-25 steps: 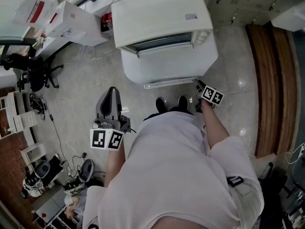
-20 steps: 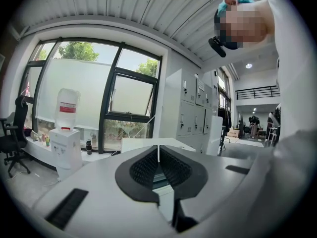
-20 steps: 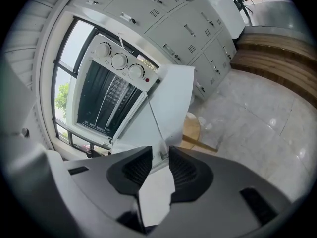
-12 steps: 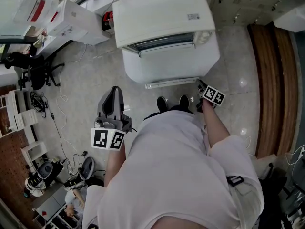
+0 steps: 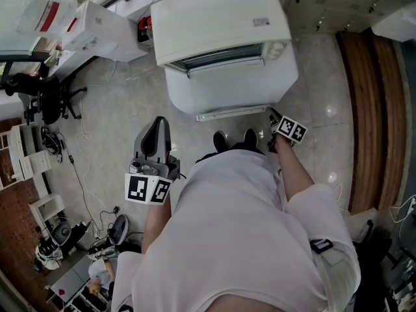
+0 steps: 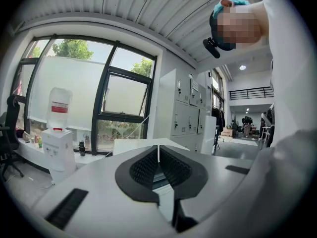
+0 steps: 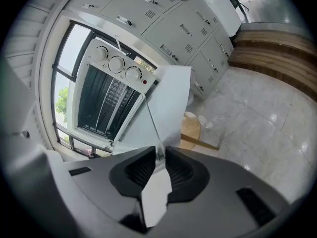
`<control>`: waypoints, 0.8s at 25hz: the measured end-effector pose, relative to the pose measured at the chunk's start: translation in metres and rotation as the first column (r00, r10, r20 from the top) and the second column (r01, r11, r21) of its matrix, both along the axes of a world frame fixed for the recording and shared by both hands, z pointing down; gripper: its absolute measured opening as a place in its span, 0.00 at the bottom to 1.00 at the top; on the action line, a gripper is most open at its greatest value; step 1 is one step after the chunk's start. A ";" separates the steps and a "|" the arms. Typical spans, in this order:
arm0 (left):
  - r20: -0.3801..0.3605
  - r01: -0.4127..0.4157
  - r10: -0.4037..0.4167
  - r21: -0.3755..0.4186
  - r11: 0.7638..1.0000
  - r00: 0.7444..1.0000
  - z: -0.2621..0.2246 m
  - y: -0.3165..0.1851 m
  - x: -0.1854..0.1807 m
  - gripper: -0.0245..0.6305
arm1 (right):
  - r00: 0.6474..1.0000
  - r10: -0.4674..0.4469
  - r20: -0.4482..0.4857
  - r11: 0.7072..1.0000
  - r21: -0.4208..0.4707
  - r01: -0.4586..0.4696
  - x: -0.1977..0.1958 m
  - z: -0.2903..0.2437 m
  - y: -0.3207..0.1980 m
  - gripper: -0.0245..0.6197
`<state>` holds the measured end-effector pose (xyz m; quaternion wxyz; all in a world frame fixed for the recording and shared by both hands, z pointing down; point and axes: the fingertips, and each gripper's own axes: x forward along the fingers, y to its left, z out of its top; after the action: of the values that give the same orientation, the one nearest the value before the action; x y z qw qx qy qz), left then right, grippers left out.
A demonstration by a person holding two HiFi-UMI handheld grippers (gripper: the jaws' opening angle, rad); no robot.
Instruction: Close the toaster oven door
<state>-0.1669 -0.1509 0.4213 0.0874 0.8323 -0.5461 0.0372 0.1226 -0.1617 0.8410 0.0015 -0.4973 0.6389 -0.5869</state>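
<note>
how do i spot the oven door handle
Look at the big white toaster oven in front of the person. Its door is open toward them; the handle is the thin pale bar along the door's free edge, unlike the broad flat panel.

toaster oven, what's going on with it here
A person stands at the toaster oven, whose door hangs open. The right gripper has just closed its jaws on the door's free edge, and the door has not been swung up yet. The left gripper is shut on nothing, held off to the side, away from the oven.
</note>
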 end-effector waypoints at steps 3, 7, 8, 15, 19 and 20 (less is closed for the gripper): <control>-0.001 0.001 -0.001 0.000 1.000 1.000 0.000 0.000 -0.001 0.08 | 1.000 0.019 0.021 1.000 -0.010 -0.019 -0.001 -0.002 0.000 0.14; -0.006 0.002 -0.002 0.003 1.000 1.000 0.000 0.002 -0.002 0.08 | 1.000 0.018 0.023 1.000 -0.012 -0.017 -0.001 -0.007 0.000 0.14; -0.007 0.001 -0.001 0.003 1.000 1.000 0.000 0.002 -0.002 0.07 | 0.999 0.018 0.027 1.000 -0.011 -0.018 -0.001 -0.008 0.000 0.14; -0.015 -0.006 0.006 0.005 1.000 1.000 0.001 0.003 0.002 0.07 | 0.997 0.031 0.071 0.999 0.012 -0.032 -0.002 -0.024 0.000 0.13; -0.019 -0.008 0.008 0.007 1.000 1.000 0.002 0.005 0.004 0.08 | 0.997 0.021 0.070 0.999 0.037 -0.024 -0.001 -0.034 -0.001 0.13; -0.020 -0.008 0.008 0.008 1.000 1.000 0.002 0.005 0.004 0.07 | 0.997 0.021 0.071 0.999 0.041 -0.024 -0.001 -0.036 -0.002 0.13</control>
<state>-0.1626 -0.1456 0.4235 0.0895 0.8352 -0.5420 0.0270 0.1216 -0.1636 0.8051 0.0410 -0.4834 0.6450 -0.5904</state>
